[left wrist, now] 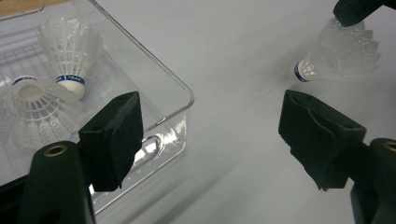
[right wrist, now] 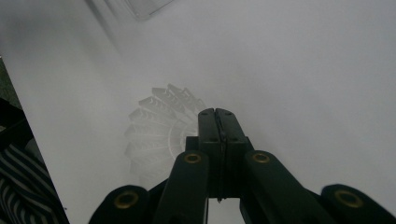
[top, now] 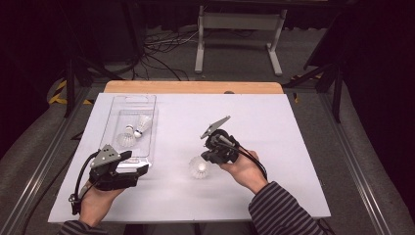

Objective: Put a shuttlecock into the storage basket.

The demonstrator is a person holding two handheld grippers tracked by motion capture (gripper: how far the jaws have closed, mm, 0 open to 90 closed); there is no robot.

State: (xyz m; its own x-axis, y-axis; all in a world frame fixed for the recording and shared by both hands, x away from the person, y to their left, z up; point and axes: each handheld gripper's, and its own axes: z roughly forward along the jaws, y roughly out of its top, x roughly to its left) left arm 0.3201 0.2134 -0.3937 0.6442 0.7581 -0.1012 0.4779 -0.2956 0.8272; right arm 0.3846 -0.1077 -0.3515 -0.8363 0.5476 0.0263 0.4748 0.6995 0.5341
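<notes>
A loose white shuttlecock [top: 199, 167] [left wrist: 338, 51] [right wrist: 159, 130] lies tilted on the white table [top: 274, 147], cork toward the left gripper. My right gripper [top: 209, 157] [right wrist: 216, 114] has its jaws pressed together at the rim of the shuttlecock's skirt. My left gripper [top: 142, 164] [left wrist: 210, 135] stands open at the near right corner of a clear plastic tray [top: 115, 105] [left wrist: 187, 95], with nothing between its jaws. Two more shuttlecocks [top: 143, 123] [top: 126, 138] [left wrist: 70, 51] [left wrist: 32, 112] rest inside the tray.
The table's wooden far edge [top: 193, 87] runs behind the tray. Beyond it are a white metal stand [top: 240, 29] and cables [top: 161, 44] on the floor. Metal rails [top: 352, 161] flank the table. A striped sleeve [top: 288, 210] covers the right forearm.
</notes>
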